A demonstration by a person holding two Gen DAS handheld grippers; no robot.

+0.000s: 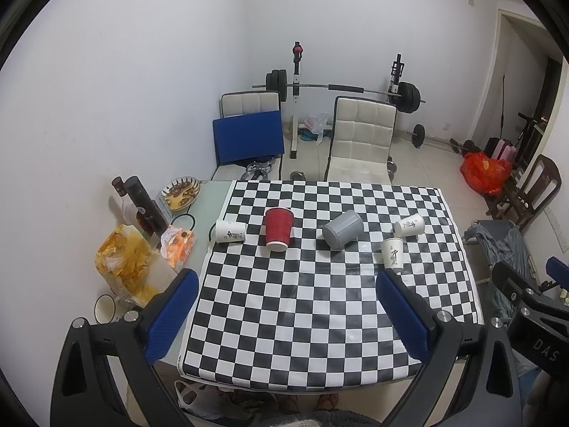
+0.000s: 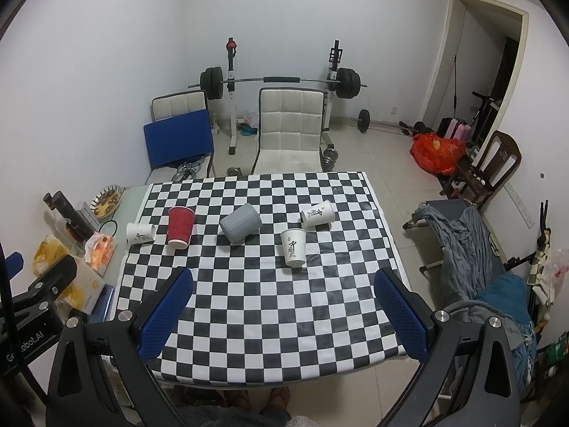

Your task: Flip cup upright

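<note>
With both the left claw [image 1: 286, 315] and right claw [image 2: 282, 311] spread wide and empty above the surface's [image 2: 270, 327] near edge, the approach seems unstarted; next, I judge, reach the tipped grey cup [image 2: 240, 227] mid-surface.

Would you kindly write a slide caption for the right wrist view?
Open right claw above a checkered table with five cups; only the red cup stands mouth-up.
</note>
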